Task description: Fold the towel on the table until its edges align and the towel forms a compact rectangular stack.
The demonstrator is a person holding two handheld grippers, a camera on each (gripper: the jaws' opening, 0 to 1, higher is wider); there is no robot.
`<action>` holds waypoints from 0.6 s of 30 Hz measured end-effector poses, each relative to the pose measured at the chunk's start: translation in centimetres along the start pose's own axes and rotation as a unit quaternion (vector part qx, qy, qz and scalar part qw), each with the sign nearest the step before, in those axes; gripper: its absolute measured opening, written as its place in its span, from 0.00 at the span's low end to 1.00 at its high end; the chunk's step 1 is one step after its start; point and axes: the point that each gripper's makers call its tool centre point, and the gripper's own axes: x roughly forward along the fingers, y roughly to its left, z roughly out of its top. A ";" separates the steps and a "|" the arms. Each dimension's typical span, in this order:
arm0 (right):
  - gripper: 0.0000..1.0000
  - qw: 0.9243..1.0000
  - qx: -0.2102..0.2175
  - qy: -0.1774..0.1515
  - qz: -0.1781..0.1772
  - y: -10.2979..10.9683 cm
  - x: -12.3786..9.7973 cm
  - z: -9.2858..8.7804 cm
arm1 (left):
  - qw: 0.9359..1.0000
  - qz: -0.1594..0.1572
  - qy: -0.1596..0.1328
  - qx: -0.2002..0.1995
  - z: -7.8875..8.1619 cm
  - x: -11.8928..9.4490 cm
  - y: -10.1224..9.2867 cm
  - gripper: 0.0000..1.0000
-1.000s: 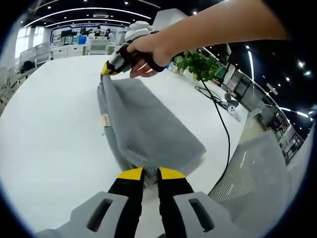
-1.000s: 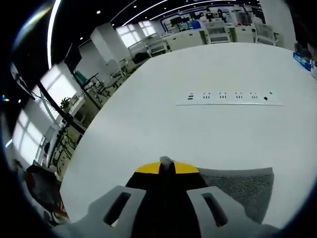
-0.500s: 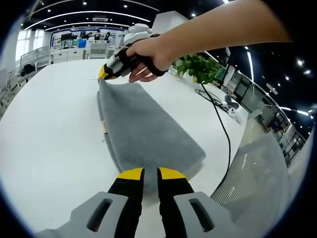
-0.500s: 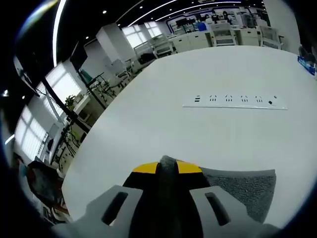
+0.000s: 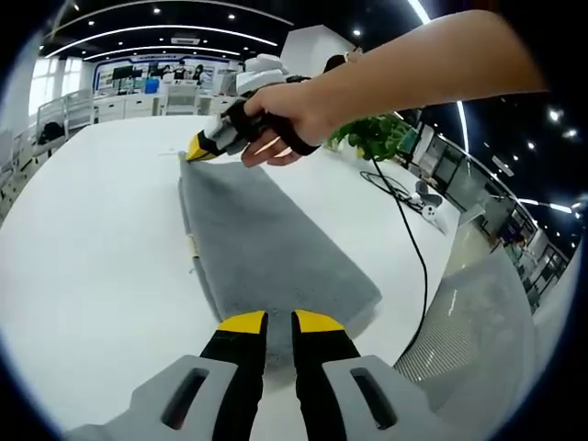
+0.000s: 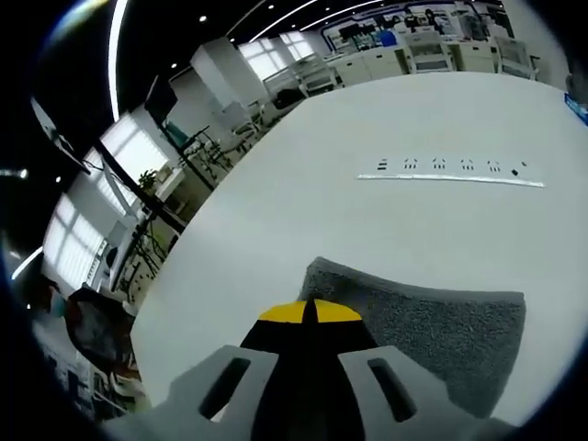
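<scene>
- Left gripper view has the grey towel (image 5: 266, 253) lying as a long folded strip on the white desk (image 5: 92, 239), reaching from the left tongs (image 5: 267, 321) at its near end to the right tongs (image 5: 199, 148) at its far end
- Left tongs stand nearly pressed together at the near edge; whether cloth sits between them I cannot tell
- Right tongs (image 6: 306, 312) look pressed together in the right gripper view, with nothing visibly pinched and the towel's rounded corner (image 6: 322, 268) just ahead of their tips
- Layers look roughly matched along the strip, so the next good move is probably a short fold end to end
- Pinch both layers at a corner, lift low, and lay each edge onto its partner
- Keep clear of the black cable (image 5: 413, 248) and the power strip (image 6: 450, 173)
</scene>
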 end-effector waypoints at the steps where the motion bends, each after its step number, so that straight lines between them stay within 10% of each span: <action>1: 0.00 1.000 -0.016 -0.016 -0.009 -0.1 0.3 0.4 | 1.000 0.000 0.000 0.001 0.0 0.0 0.0 0.11; 18: 0.04 0.997 -0.062 -0.023 -0.047 -1.5 3.4 0.6 | 1.000 0.009 0.007 -0.010 -1.5 -0.9 1.5 0.11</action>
